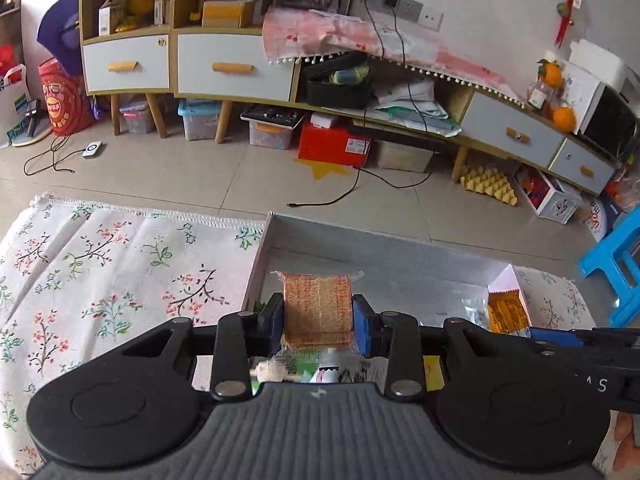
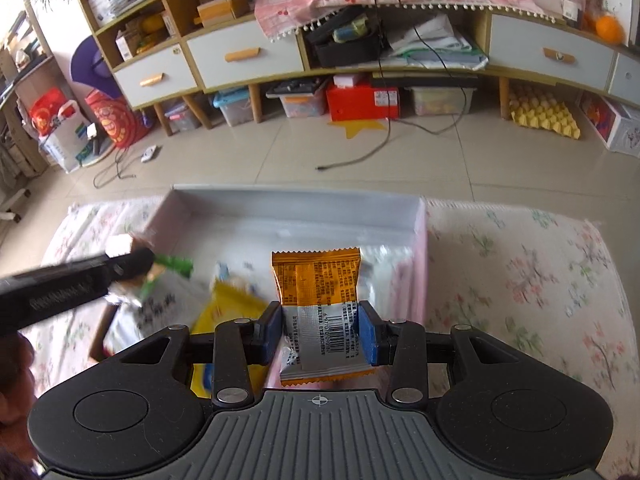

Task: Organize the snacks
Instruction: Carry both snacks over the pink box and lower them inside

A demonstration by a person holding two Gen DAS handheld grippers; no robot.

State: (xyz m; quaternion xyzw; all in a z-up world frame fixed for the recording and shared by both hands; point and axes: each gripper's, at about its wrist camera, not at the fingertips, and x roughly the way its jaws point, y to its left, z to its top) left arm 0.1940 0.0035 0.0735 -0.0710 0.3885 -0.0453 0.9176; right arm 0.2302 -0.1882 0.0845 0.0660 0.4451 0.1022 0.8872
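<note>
My left gripper [image 1: 318, 322] is shut on a clear-wrapped orange-brown cracker [image 1: 318, 308], held over the left end of a white open box [image 1: 384, 248]. In the right wrist view my right gripper [image 2: 319, 330] is shut on an orange and silver snack packet [image 2: 318, 304] with a barcode, above the right half of the same box [image 2: 296, 200]. Several other packets lie in the box, among them a yellow one [image 2: 232, 304] and a green and white one [image 2: 172, 268]. The left gripper's body [image 2: 72, 284] crosses the left of that view, blurred.
The box stands on a floral cloth [image 1: 100, 264] over a table near a tiled floor [image 2: 400, 160]. A long cabinet [image 1: 224, 64] with drawers, storage boxes and a red box [image 1: 334, 144] lines the far wall. Cables trail on the floor. A blue stool [image 1: 616, 256] stands at the right.
</note>
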